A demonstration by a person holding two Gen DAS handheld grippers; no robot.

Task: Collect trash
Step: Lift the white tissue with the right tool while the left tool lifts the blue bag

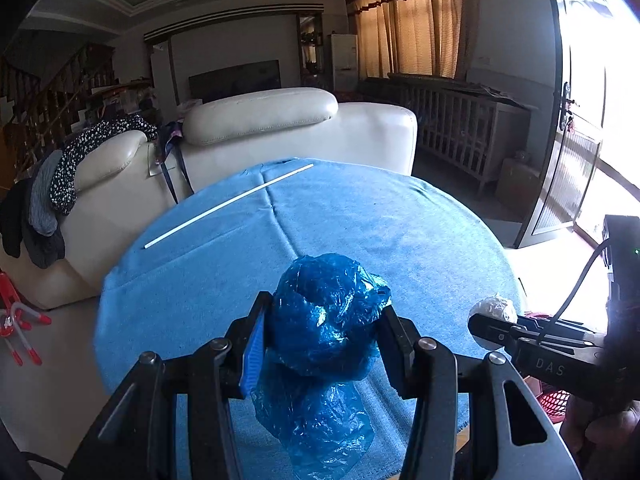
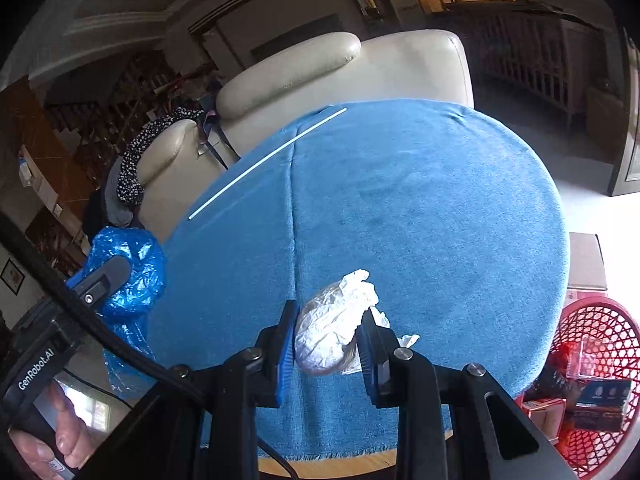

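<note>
- The left tongs (image 1: pixel 324 332) pinch a crumpled blue plastic bag (image 1: pixel 326 320) between the two pads; the bag bulges above them and a loose tail of it hangs down below them.
- In the right wrist view the same blue plastic bag (image 2: pixel 128 268) shows at the left edge, held up beside the round bench, with one black finger (image 2: pixel 108 274) of the left tongs lying across it.
- The right tongs (image 2: pixel 328 340) are pressed onto a wad of white and silvery wrapping (image 2: pixel 332 328), with crinkled white paper sticking out at its top.
- From the left wrist view, this wad (image 1: pixel 494 307) is seen small at the right, at the tip of the right tongs (image 1: pixel 486 326), over the right edge of the bench.
- The bench (image 1: pixel 360 216) is round and covered by a blue cloth with a fold line running down its middle.
- A thin white stick (image 1: pixel 228 206) lies on the cloth at the far left part, set diagonally; it is well apart from both tongs.
- A red mesh basket (image 2: pixel 592 320) stands low at the right of the bench, and boxes and packets lie inside it.
- A cream leather sofa (image 1: pixel 304 128) stands behind the bench, with dark spotted clothes (image 1: pixel 92 152) thrown over its left arm.
- A person's hand (image 2: pixel 52 440) grips the handle of the left tongs at the lower left corner of the right wrist view.
</note>
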